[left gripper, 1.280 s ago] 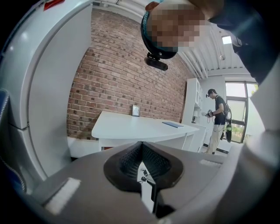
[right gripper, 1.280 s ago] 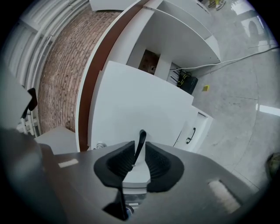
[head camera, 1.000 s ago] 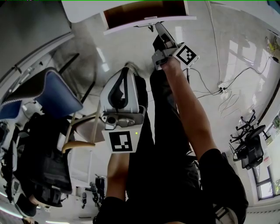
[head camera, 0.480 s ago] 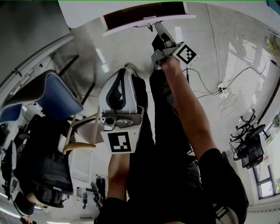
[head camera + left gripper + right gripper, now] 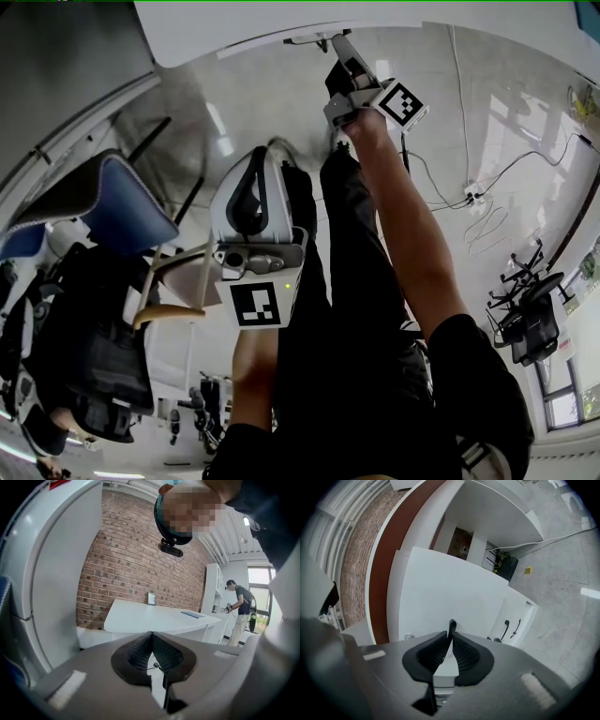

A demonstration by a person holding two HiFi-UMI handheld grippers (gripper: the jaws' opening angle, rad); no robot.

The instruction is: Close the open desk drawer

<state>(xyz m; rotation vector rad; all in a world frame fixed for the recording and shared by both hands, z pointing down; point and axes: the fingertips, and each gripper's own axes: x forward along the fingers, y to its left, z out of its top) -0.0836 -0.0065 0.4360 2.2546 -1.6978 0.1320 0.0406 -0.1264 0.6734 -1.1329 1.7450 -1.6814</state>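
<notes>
The right gripper view alone shows the grip: the right gripper (image 5: pixel 451 637) has its jaws pinched on the thin dark handle (image 5: pixel 452 624) of the white drawer (image 5: pixel 440 588), which fills the middle of that view, with a brown band along its left edge and two black handles (image 5: pixel 511 629) on a low cabinet to its right. In the head view the drawer front lies close under the white desk (image 5: pixel 281 21) at the top, with the right gripper at it. The left gripper view looks elsewhere, at a brick wall (image 5: pixel 131 559), a white table (image 5: pixel 154 618) with a small frame (image 5: pixel 151 598), and a person (image 5: pixel 241 606) by a window. There the left gripper (image 5: pixel 151 637) has its jaws pressed together on nothing. Each cube bears a black-and-white square marker; I can't read any lettering. The right arm (image 5: pixel 403 225) stretches straight toward the desk. The left gripper sits close to the body, above the legs and beside a blue chair (image 5: pixel 122 202).
</notes>
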